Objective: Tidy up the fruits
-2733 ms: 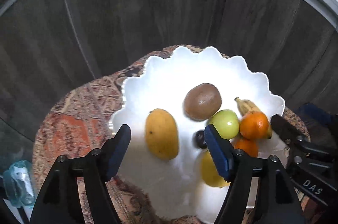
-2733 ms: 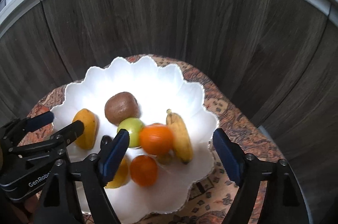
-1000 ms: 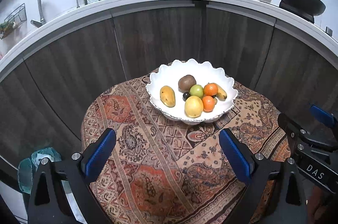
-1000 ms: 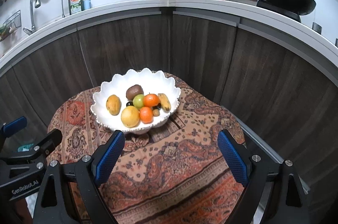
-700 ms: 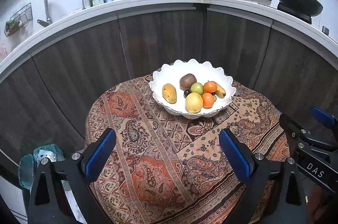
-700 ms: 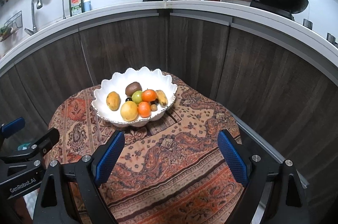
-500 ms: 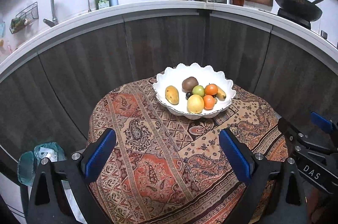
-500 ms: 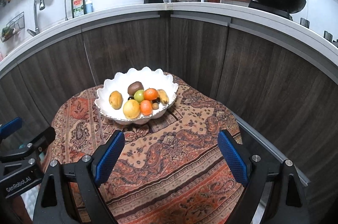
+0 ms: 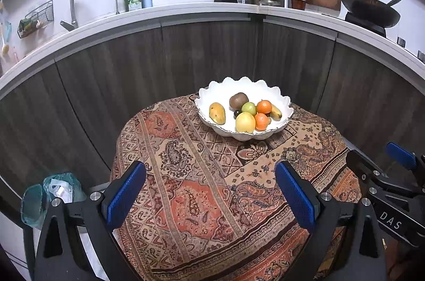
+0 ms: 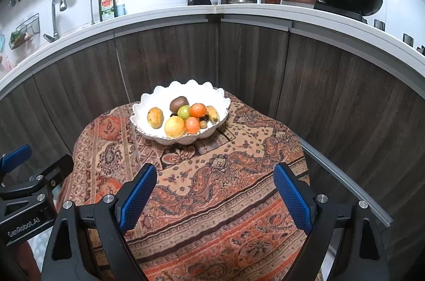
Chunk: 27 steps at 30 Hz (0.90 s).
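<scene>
On the table's far side, bowl (image 9: pixel 284 119) holds all fruit (image 9: pixel 245 122). Left gripper (image 9: pixel 211 190) and right gripper (image 10: pixel 215 192) have pulled well back since seconds ago, both spread wide, empty. Task likely finished.

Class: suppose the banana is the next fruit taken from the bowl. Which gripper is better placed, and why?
Probably the right gripper: open, and the banana lies on its side of the bowl. The left gripper is equally open but faces the mango.

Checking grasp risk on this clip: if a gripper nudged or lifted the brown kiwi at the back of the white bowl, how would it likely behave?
The kiwi is egg-shaped, so it would probably roll toward the green fruit beside it. Its matte skin likely grips well. It may be soft; squeeze gently.
</scene>
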Each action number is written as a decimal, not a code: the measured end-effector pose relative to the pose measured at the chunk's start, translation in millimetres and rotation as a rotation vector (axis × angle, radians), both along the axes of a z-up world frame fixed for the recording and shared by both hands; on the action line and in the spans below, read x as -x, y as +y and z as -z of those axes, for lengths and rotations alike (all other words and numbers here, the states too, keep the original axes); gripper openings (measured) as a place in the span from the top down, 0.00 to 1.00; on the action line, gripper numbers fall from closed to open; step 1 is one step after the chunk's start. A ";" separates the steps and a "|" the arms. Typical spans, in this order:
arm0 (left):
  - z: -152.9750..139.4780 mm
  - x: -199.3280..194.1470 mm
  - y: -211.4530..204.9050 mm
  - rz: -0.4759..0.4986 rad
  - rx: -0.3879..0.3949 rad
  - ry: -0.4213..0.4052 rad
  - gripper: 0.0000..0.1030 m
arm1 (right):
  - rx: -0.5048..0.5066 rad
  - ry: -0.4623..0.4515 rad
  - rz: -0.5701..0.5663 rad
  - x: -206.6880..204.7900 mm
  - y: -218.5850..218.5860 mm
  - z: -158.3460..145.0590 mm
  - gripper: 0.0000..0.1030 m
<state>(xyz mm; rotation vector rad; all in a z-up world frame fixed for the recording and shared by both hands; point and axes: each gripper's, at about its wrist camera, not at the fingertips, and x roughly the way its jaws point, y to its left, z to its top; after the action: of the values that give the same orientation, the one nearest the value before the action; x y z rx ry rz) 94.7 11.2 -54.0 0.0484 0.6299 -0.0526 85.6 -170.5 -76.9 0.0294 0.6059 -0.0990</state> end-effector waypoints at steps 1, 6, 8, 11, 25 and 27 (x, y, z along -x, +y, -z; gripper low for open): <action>-0.4 1.9 0.5 -0.001 -0.001 -0.003 0.04 | 0.000 -0.003 -0.001 1.8 0.2 -0.7 0.12; -1.7 8.3 1.8 -0.005 -0.003 -0.011 0.04 | 0.000 -0.016 -0.006 7.6 2.4 -3.0 0.12; -1.9 10.0 2.4 -0.005 0.001 -0.012 0.03 | 0.000 -0.018 -0.009 9.8 3.0 -3.4 0.12; -1.9 10.0 1.8 -0.003 -0.002 -0.012 0.04 | -0.005 -0.019 -0.010 10.8 2.5 -3.5 0.12; 0.0 12.0 0.5 -0.001 -0.002 -0.006 0.04 | -0.007 -0.013 -0.010 11.3 3.6 -1.6 0.12; 0.6 11.8 0.5 -0.002 -0.003 -0.006 0.03 | -0.007 -0.014 -0.009 11.2 3.7 -1.7 0.12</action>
<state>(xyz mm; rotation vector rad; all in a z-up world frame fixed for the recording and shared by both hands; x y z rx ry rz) 82.9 11.8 -54.6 0.0508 0.6241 -0.0499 74.4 -166.8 -75.3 0.0342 0.5926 -0.0875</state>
